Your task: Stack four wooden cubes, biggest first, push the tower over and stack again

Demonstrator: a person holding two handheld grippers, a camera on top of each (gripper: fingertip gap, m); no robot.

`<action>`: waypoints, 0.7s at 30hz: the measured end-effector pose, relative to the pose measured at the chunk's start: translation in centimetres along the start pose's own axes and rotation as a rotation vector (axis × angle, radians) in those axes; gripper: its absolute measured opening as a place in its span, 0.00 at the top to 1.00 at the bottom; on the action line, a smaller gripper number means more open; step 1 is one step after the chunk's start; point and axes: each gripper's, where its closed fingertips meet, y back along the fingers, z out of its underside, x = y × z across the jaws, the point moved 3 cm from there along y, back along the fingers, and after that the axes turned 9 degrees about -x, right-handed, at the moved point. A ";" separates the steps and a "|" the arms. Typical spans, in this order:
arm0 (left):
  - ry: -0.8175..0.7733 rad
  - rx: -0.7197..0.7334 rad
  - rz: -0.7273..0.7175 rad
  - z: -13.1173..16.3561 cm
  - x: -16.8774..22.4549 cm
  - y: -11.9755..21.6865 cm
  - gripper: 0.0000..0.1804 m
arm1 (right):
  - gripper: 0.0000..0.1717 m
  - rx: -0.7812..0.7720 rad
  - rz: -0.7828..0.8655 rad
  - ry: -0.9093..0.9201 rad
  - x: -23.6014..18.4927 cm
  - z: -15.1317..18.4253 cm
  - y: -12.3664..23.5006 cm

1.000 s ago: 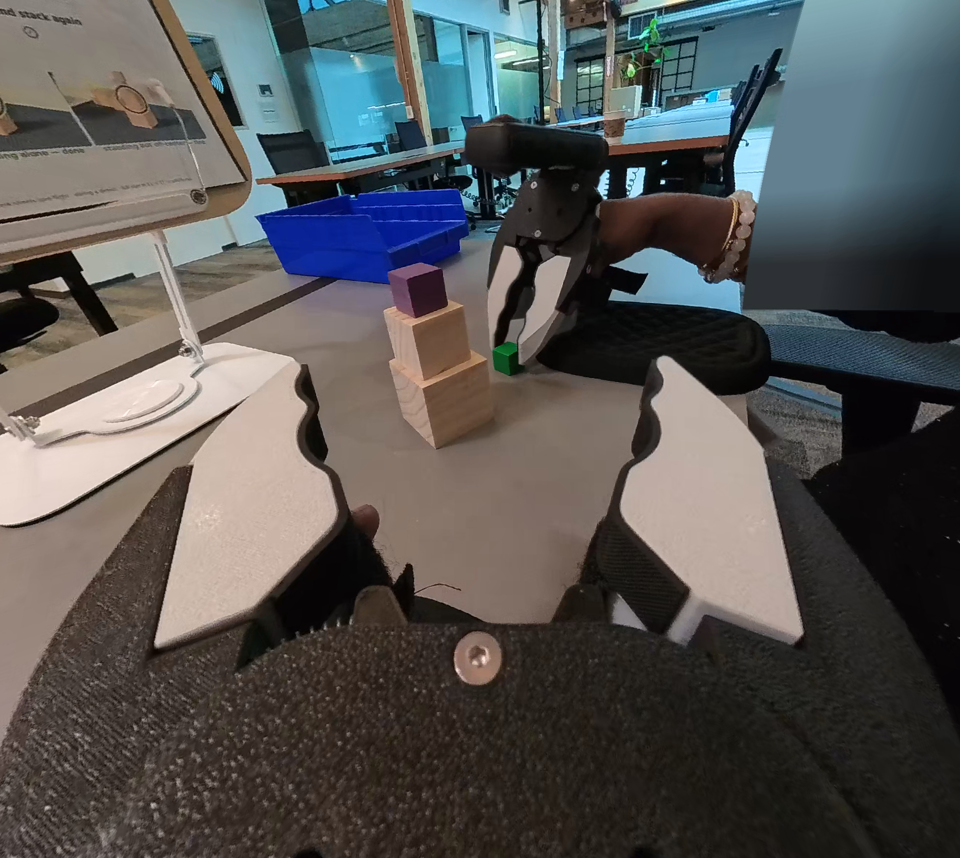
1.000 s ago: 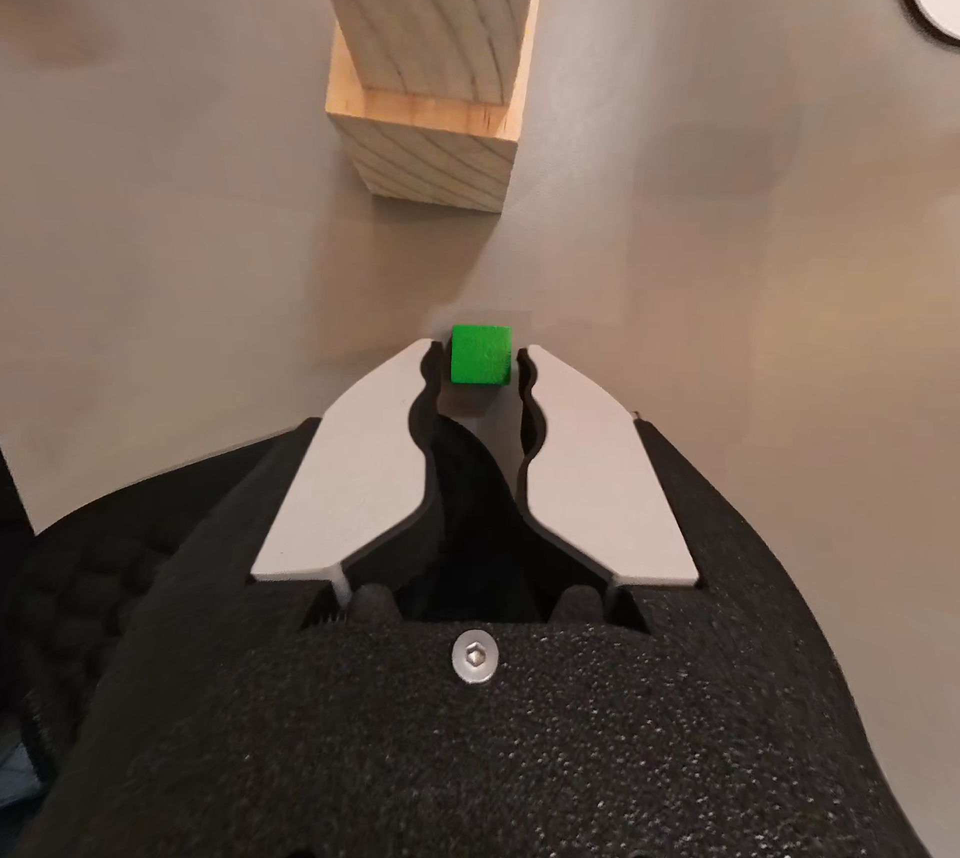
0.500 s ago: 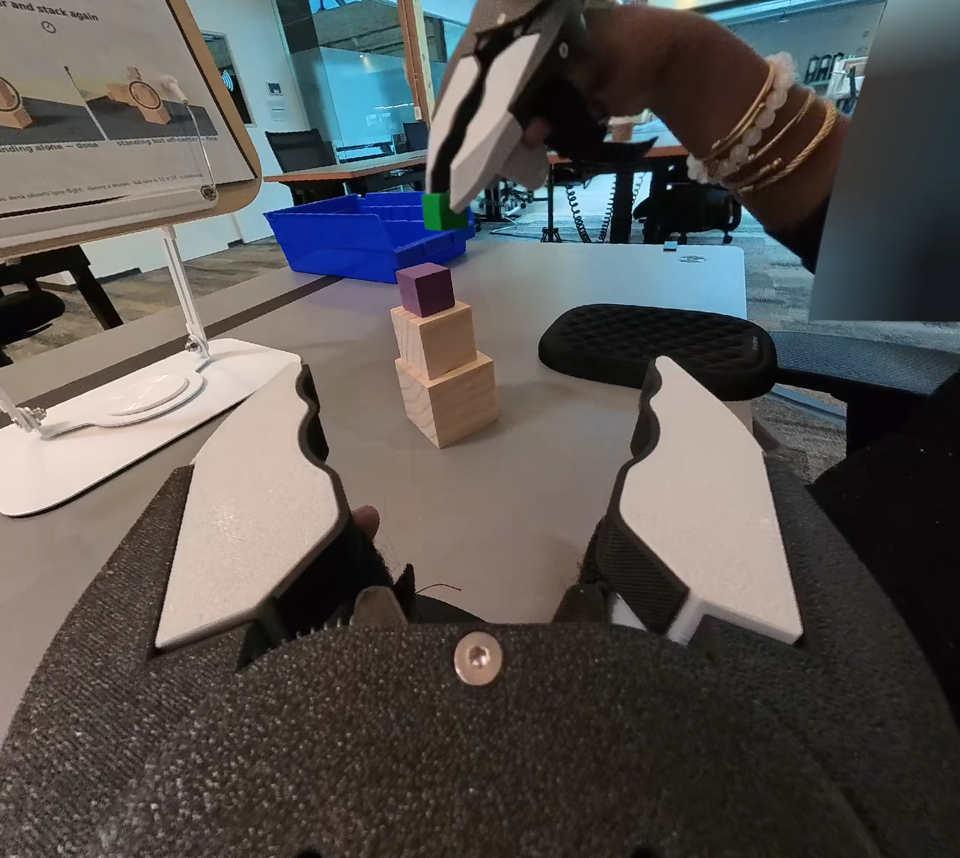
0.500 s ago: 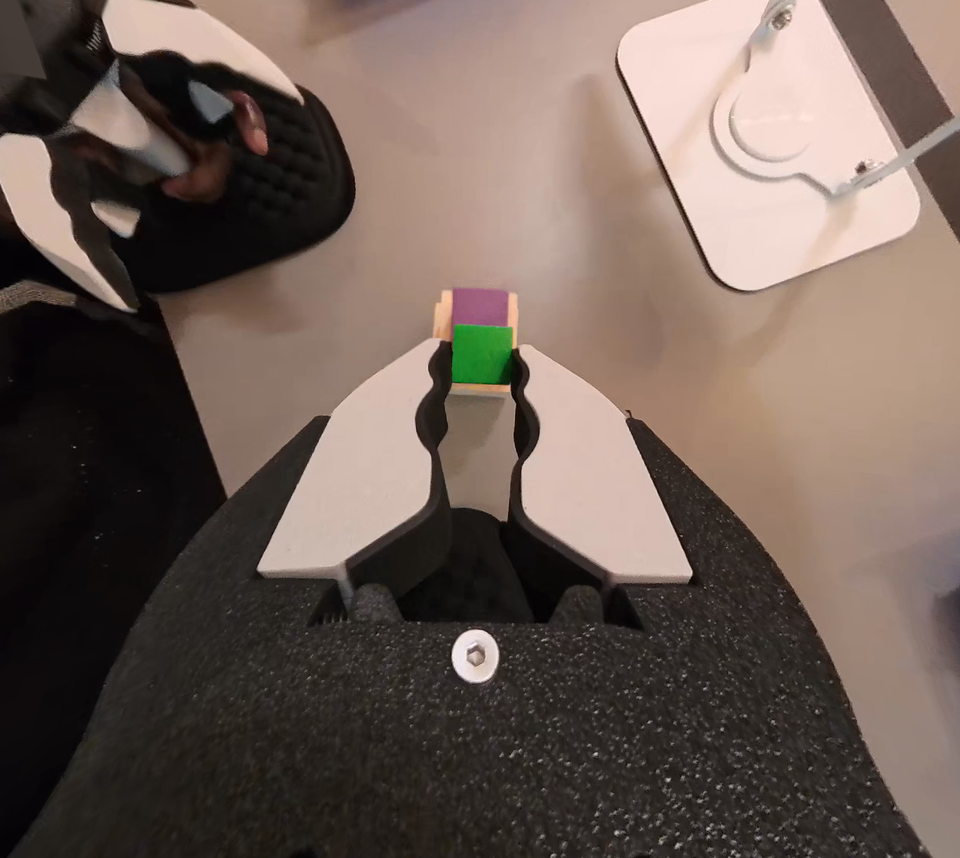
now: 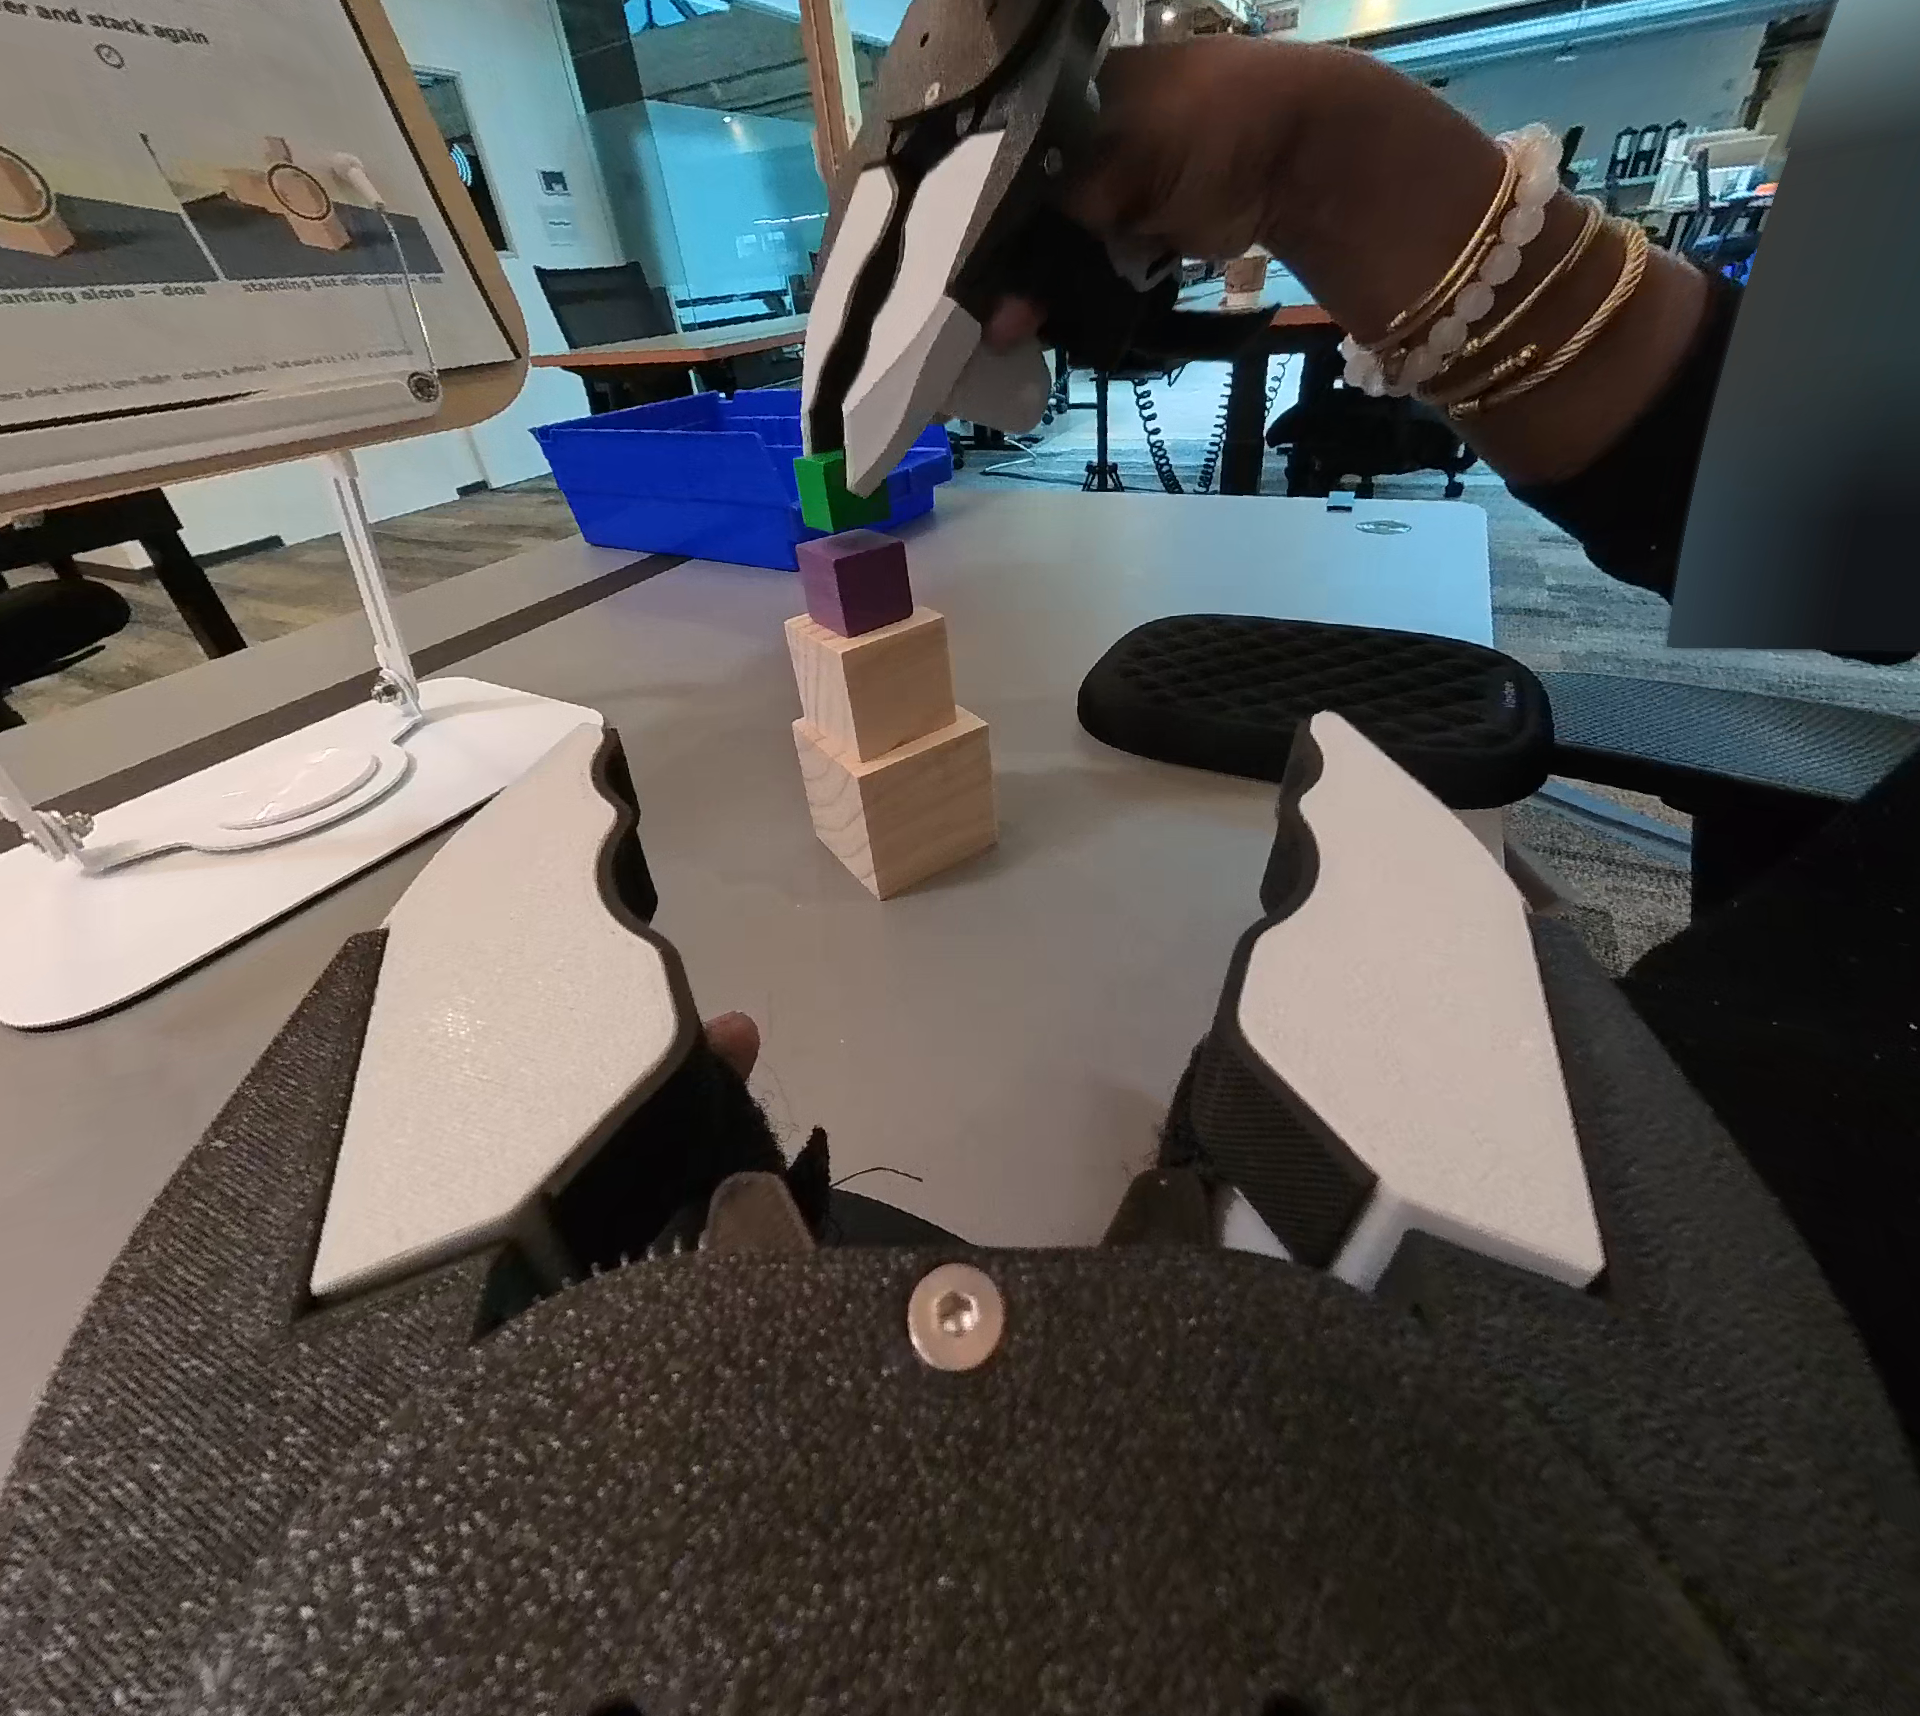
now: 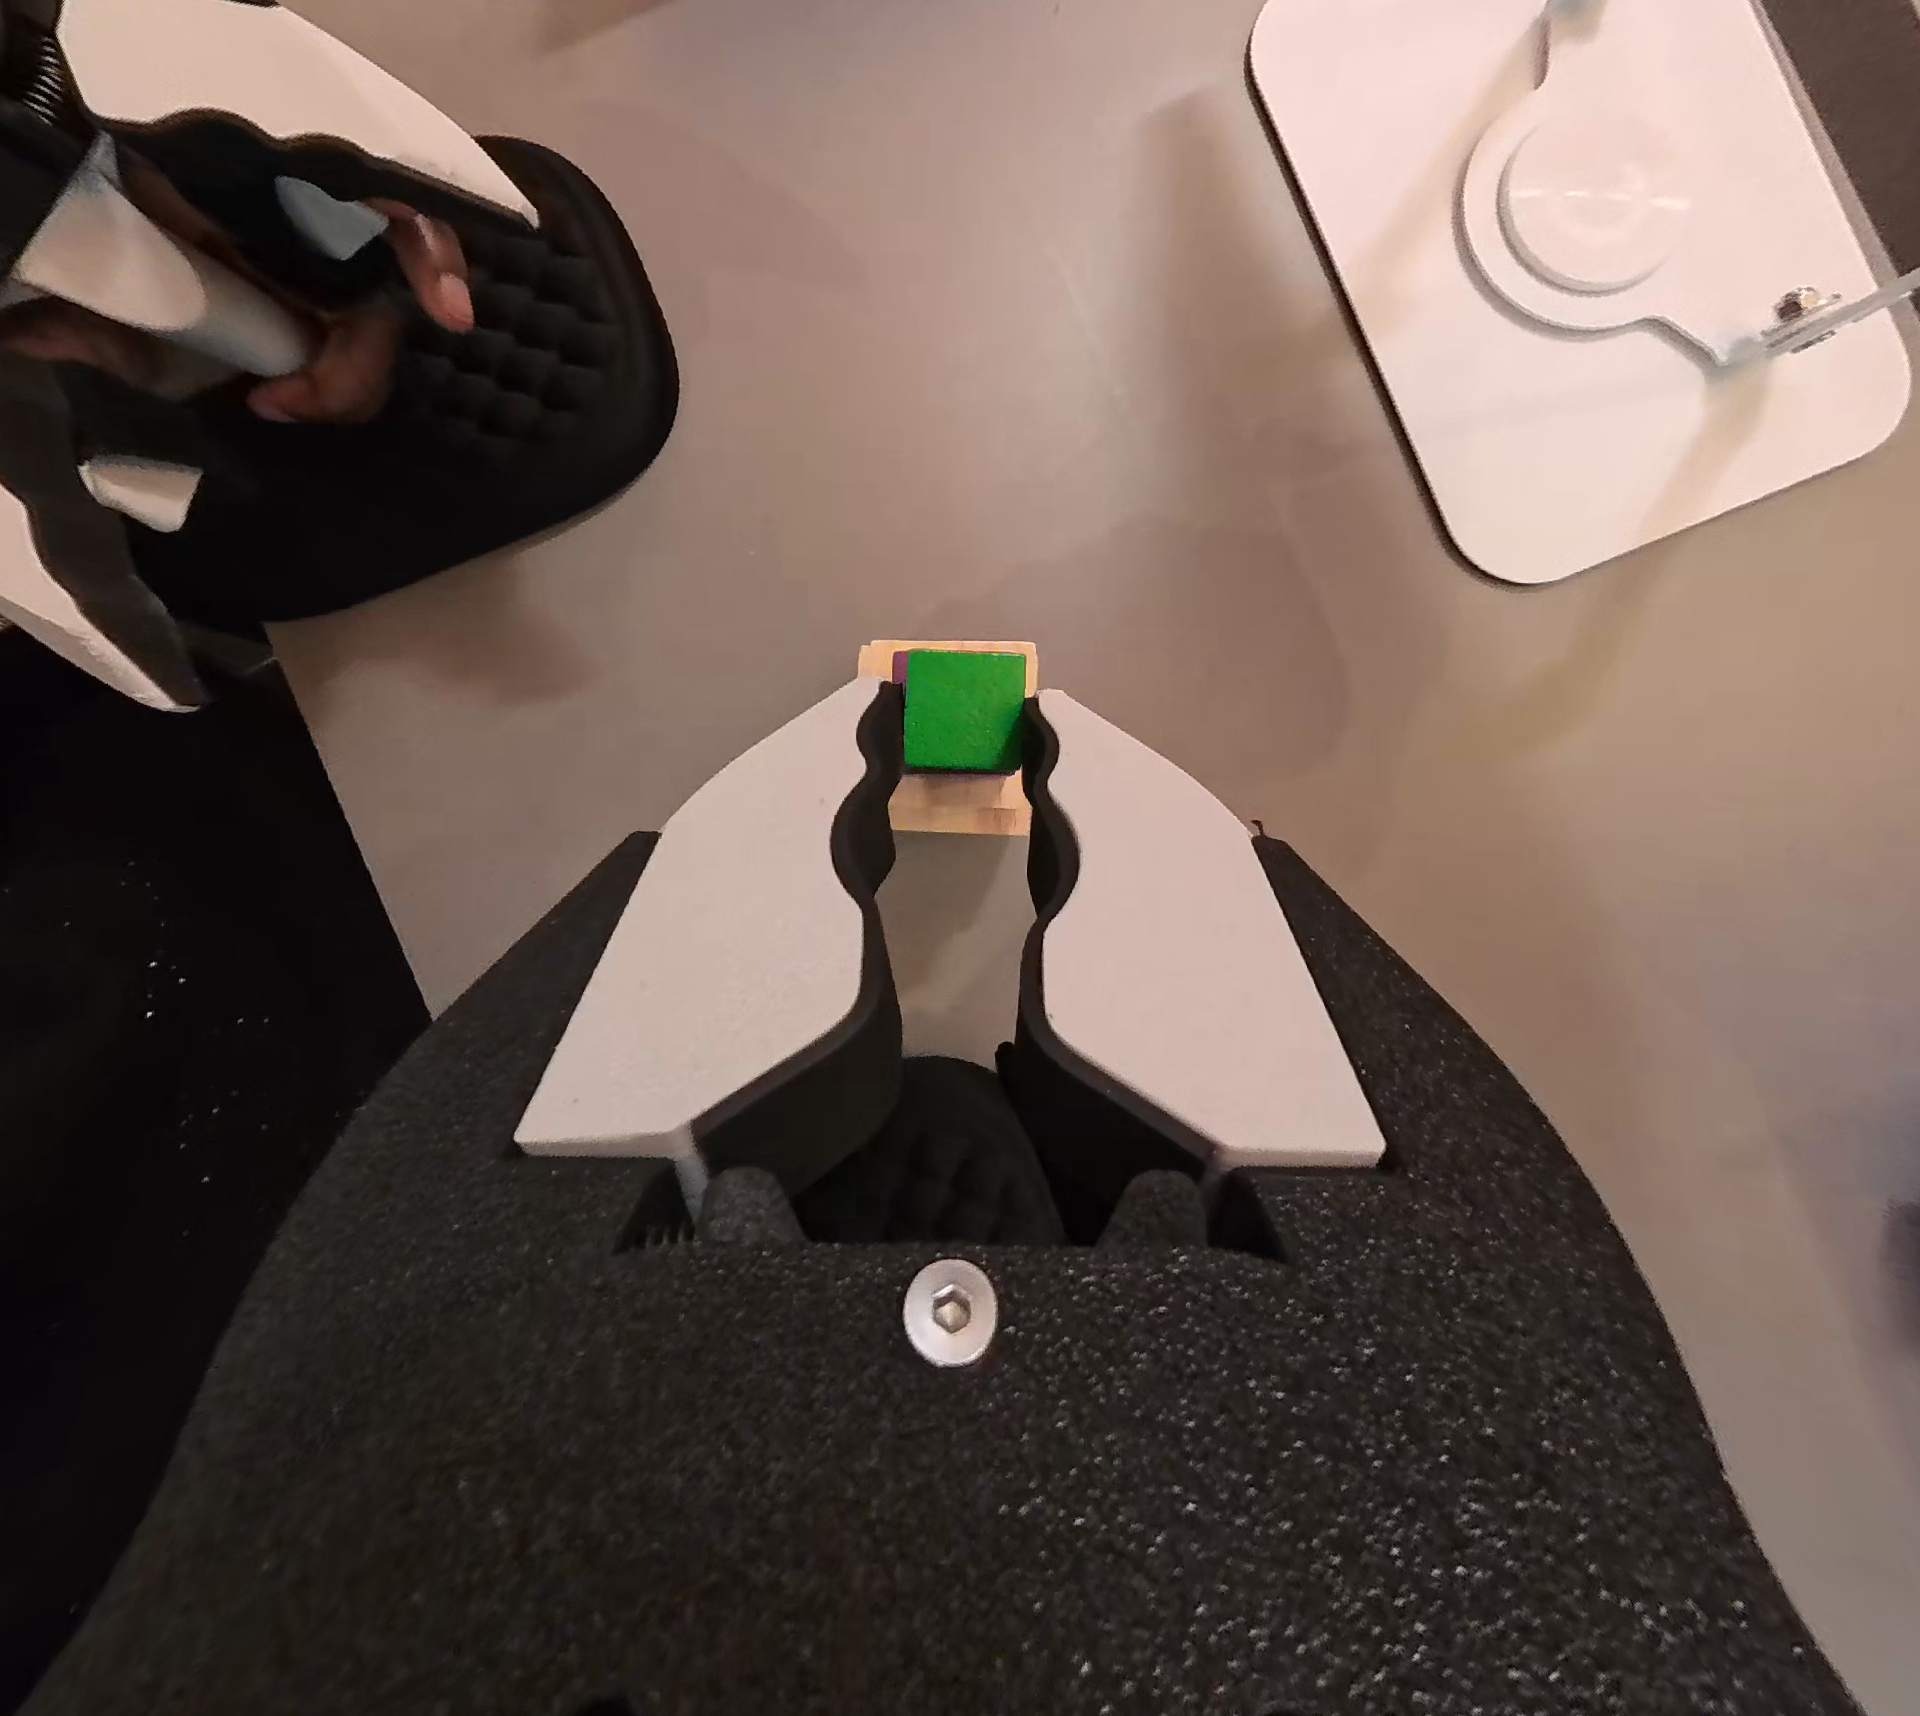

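On my far left a white stand base (image 5: 197, 845) sits on the grey table (image 5: 1091, 606), its slim post carrying a tilted instruction board (image 5: 208, 139) with printed pictures. Behind it, further along the table, I see a blue bin (image 5: 686, 482). My left gripper (image 5: 956, 845) hovers low over the table, its two white fingers spread wide apart with nothing between them but bare tabletop. Just ahead of it stands a small tower: a large wooden cube (image 5: 904, 804) at the bottom, a smaller wooden cube (image 5: 878, 679) on top of it, turned slightly, and a purple cube (image 5: 857, 580) on that. Right above the purple cube, my right gripper (image 6: 961, 716) comes down steeply from above and is clamped on a green cube (image 6: 961, 710), both dark pads pressed against its sides. From the side, the green cube (image 5: 831, 492) hangs just over the purple one; I cannot tell whether they touch. From above, it covers almost the whole purple top. To the right of the tower lies a black quilted pad (image 5: 1320, 700), near the table's edge, and a hand with bracelets (image 5: 1247, 180) grips the right gripper's handle.
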 end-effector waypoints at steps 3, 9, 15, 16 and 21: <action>0.002 0.000 0.001 0.0 0.0 0.0 0.36 | 0.88 -0.002 0.000 0.005 0.0 0.0 -0.2; 0.001 -0.001 0.001 0.0 0.0 0.0 0.36 | 0.88 -0.004 0.002 0.017 0.0 0.1 -0.4; 0.006 0.002 0.004 0.0 0.0 0.0 0.37 | 0.88 -0.005 -0.004 0.020 0.1 0.2 -0.4; 0.006 0.002 0.004 0.0 -0.1 0.0 0.37 | 0.88 -0.003 -0.005 0.022 0.1 0.2 -0.4; 0.004 -0.001 0.004 0.0 0.0 0.0 0.37 | 0.77 0.009 0.000 0.028 0.1 0.2 -0.4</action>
